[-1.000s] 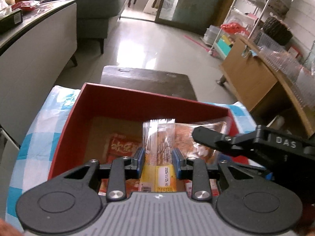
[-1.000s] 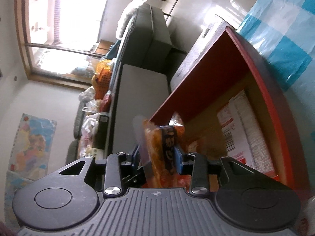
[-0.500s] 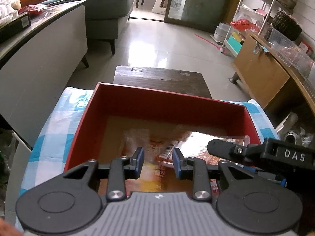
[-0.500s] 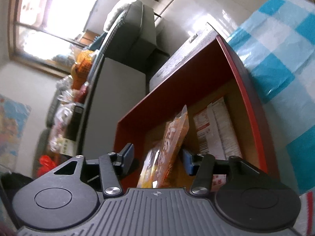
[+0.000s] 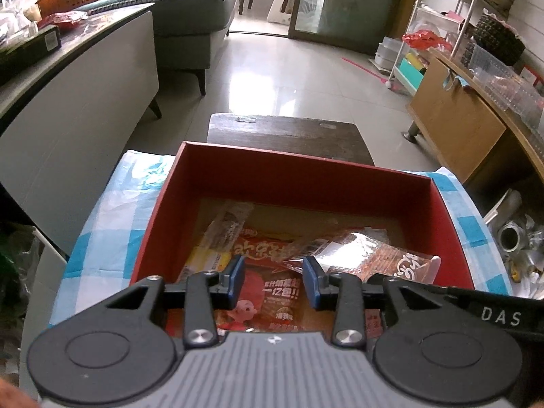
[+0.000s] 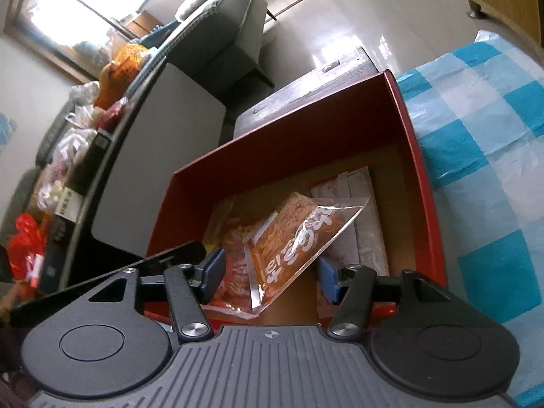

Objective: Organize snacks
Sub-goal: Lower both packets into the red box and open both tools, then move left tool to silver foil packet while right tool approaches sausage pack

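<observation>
Left hand-held gripper (image 5: pixel 273 280) and right hand-held gripper (image 6: pixel 270 277): both released, empty, above red box (image 5: pixel 306 178). Snack packets (image 5: pixel 268 251) lie loose inside box on worktop; orange packet (image 6: pixel 299 238) tilted atop others.

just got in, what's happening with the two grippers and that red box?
A person with a handheld gripper in each hand is sorting snack packets into the red box on the blue-checked cloth. Both the left gripper and the right gripper are open over the box and hold nothing. An orange clear-edged packet lies tilted on the pile inside, beside a large red packet and a slim clear packet.
</observation>
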`<control>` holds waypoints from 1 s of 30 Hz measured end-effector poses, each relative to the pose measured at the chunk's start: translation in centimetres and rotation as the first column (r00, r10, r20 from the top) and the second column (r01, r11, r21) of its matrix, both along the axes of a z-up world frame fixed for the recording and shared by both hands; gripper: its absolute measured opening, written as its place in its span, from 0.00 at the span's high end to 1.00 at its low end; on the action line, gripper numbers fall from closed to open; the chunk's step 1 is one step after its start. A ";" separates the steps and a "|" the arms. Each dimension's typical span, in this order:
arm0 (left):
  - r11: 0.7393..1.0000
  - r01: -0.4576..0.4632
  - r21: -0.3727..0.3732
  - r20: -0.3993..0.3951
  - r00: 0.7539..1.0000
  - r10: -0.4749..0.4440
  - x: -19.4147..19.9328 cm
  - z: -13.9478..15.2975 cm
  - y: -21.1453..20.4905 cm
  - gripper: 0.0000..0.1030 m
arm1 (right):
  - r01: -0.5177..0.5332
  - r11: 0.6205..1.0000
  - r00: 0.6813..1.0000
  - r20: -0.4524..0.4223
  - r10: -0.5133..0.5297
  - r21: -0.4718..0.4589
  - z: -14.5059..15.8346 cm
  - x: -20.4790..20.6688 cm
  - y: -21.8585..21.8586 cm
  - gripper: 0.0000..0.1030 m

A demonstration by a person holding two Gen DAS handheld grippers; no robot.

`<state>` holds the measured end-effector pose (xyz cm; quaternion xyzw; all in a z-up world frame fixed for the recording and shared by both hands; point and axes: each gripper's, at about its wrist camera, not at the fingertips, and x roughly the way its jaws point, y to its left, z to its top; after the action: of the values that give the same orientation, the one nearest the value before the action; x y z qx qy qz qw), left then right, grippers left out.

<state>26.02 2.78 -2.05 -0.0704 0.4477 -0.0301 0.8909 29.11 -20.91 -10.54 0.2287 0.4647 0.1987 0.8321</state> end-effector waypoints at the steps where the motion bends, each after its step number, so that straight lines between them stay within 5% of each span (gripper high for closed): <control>1: 1.000 0.000 0.000 0.001 1.000 0.000 -0.1 0.1 0.1 0.69 | 0.002 1.000 1.000 0.005 -0.002 -0.008 0.2 -0.2 0.0 0.37; 11: 1.000 0.003 -0.003 0.014 1.000 -0.003 -1.9 0.9 1.0 0.67 | -0.022 0.993 0.998 0.061 0.029 -0.112 2.3 -2.2 0.7 0.26; 20: 1.000 0.024 -0.014 0.041 0.999 -0.023 -5.3 2.3 2.5 0.61 | -0.074 0.991 0.993 0.086 0.084 -0.107 4.0 -5.1 2.0 0.18; 30: 1.000 0.029 0.007 0.029 0.999 -0.029 -9.3 2.1 3.9 0.58 | -0.154 0.977 0.987 0.026 0.160 -0.145 3.1 -10.1 3.5 0.11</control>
<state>16.72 6.71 0.07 -0.0606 0.4358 -0.0424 0.8970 19.02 -17.46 -7.47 0.1275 0.4786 0.2342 0.8365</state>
